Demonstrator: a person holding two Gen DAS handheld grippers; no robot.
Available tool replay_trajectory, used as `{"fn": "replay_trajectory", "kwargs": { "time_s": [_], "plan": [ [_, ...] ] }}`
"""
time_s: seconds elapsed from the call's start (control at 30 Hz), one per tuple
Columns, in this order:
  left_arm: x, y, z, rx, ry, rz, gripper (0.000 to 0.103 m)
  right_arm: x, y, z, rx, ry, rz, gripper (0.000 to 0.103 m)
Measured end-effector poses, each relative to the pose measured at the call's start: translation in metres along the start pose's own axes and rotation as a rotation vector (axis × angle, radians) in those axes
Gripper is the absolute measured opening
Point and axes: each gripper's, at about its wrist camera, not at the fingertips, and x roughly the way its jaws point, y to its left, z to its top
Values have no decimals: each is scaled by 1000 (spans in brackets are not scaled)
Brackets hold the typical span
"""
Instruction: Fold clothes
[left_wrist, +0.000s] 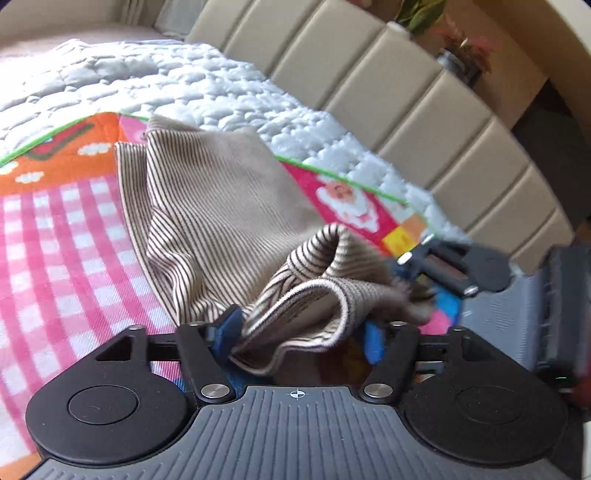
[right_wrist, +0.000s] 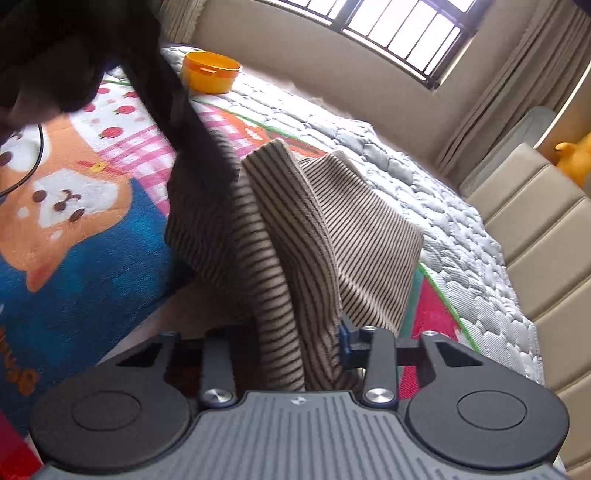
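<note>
One beige knit garment with thin dark stripes (left_wrist: 221, 206) is the whole job; it lies partly doubled over on the bright cartoon-print blanket with pink checks (left_wrist: 62, 236), its long axis running away from both claws toward the headboard. The near edge is lifted and bunched. In the left wrist view a rolled fold of it sits between the spread blue pads of the left gripper (left_wrist: 299, 332), which look released, not pinching. The right gripper (right_wrist: 295, 350) is clenched on a hanging fold that rises straight out of its jaws. So the right hand has the cloth and is nearer the working edge; the next fold likely carries that edge forward along the long axis. Under the blanket is a white quilted mattress (right_wrist: 461, 236), with an orange plastic tub (right_wrist: 210, 72), a padded beige headboard (left_wrist: 406, 92) and a barred window (right_wrist: 402, 29) beyond
</note>
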Motion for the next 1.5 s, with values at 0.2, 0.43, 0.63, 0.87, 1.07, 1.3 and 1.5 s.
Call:
{"fn": "replay_trajectory", "kwargs": {
  "time_s": [0.2, 0.43, 0.63, 0.87, 1.07, 1.3, 1.5],
  "plan": [
    [-18, 11, 13, -70, -102, 112, 89, -38, 22, 0, -106, 29, 125, 24],
    [44, -7, -12, 226, 141, 299, 51, -93, 17, 6, -122, 43, 197, 24],
    [12, -44, -30, 490, 110, 255, 63, -75, -6, -3, 44, 64, 200, 24],
    [-20, -83, -62, 789, 128, 191, 100, -64, -33, -5, 195, 60, 235, 24],
    [46, -101, -104, 1054, 214, 265, 101, -65, -35, -6, 196, 50, 244, 24],
    [83, -102, -87, 934, 137, 300, 57, -78, -49, -15, 178, 9, 231, 39],
    [70, -60, -41, 445, 144, 134, 54, -87, -79, -47, 312, -21, 206, 82]
  ]
}}
